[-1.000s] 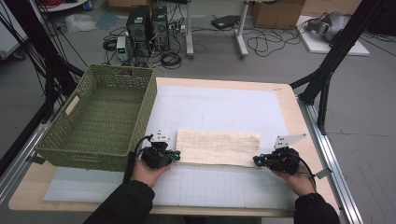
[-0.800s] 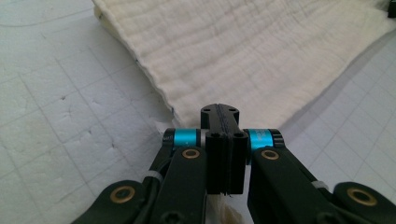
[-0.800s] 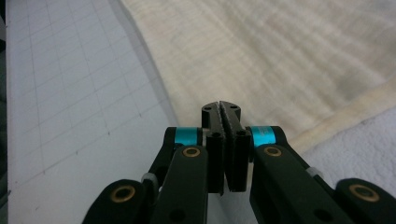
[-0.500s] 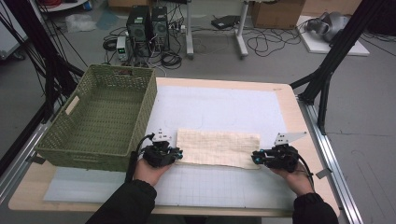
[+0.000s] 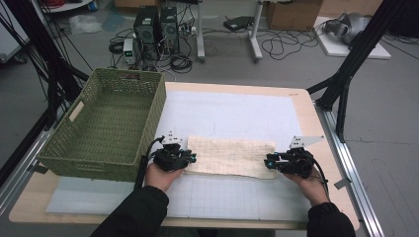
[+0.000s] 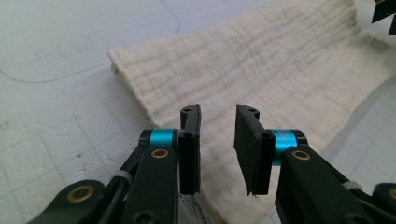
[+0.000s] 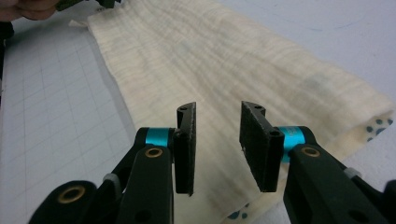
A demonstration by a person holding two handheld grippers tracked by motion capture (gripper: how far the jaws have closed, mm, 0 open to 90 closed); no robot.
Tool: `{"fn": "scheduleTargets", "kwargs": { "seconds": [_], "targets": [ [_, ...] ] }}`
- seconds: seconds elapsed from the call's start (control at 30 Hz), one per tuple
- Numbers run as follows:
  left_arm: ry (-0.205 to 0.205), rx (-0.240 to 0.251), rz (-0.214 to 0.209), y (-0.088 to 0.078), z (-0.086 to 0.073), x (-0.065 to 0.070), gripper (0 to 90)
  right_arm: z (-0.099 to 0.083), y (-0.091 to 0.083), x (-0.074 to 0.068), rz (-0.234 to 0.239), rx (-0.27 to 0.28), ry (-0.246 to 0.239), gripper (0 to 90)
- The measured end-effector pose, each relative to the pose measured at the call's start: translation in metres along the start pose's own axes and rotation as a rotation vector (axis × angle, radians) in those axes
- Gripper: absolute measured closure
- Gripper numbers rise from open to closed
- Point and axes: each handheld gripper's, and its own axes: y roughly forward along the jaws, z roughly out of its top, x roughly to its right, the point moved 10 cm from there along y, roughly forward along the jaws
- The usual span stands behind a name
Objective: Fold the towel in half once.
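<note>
Blue-spotted cloth underside, right gripper view

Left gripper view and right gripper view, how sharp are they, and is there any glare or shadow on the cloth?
Left gripper view: the jaws are crisp, the cloth weave sharp nearby and softer toward the top, evenly lit, no glare. Right gripper view: the jaws are sharp, the cloth's far end slightly blurred, light flat. High view: soft overall, with faint shadow beside the left gripper and right gripper.

The right hand-held gripper, jaws just parted, hangs over the folded cream cloth.
</note>
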Motion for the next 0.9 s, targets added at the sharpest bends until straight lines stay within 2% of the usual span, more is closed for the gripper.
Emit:
{"fn": "scheduleTargets", "kwargs": {
  "seconds": [0.23, 0.5, 0.73, 0.9],
  "targets": [
    [-0.019, 0.023, 0.001, 0.003, 0.007, -0.003, 69.5, 0.006, 0.004, 0.001, -0.008, -0.004, -0.006, 62.3],
    [0.003, 0.032, 0.004, 0.005, 0.026, -0.002, 68.4, 0.013, 0.010, 0.000, -0.009, -0.008, -0.020, 61.1],
    [-0.004, 0.055, 0.014, 0.007, 0.039, -0.002, 68.4, 0.015, 0.007, 0.001, -0.012, -0.019, -0.029, 62.4],
    [-0.008, 0.053, 0.027, 0.008, 0.044, -0.006, 68.4, 0.020, 0.006, 0.002, -0.013, -0.015, -0.028, 62.4]
  ]
}}
